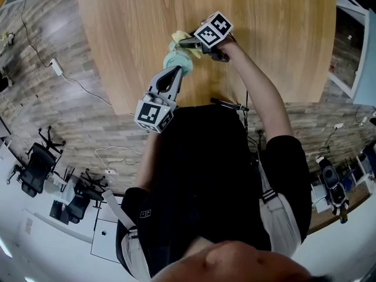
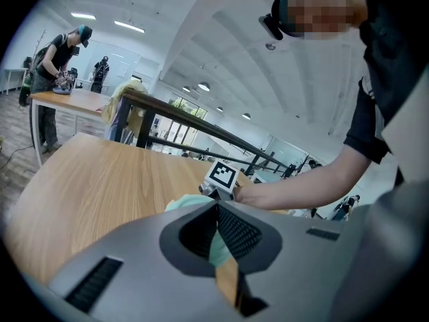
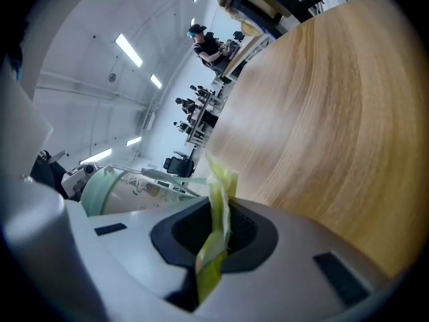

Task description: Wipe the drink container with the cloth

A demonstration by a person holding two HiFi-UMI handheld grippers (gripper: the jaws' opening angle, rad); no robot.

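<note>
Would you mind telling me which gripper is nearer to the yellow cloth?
Right. The right gripper is shut on the yellow cloth, while the left gripper holds the mint drink container just beside it.

The left tongs [image 1: 177, 69] point toward 1 o'clock, jaws pressed together on the drink container [image 1: 179, 61]. The right tongs [image 1: 187, 42] come in from 3 o'clock and aim toward 9, jaws pinched on the cloth [image 1: 178, 38]. The bare right forearm [image 1: 258, 93] stretches out from 5 o'clock. The left forearm [image 1: 150, 154] sits tucked close to the torso.
</note>
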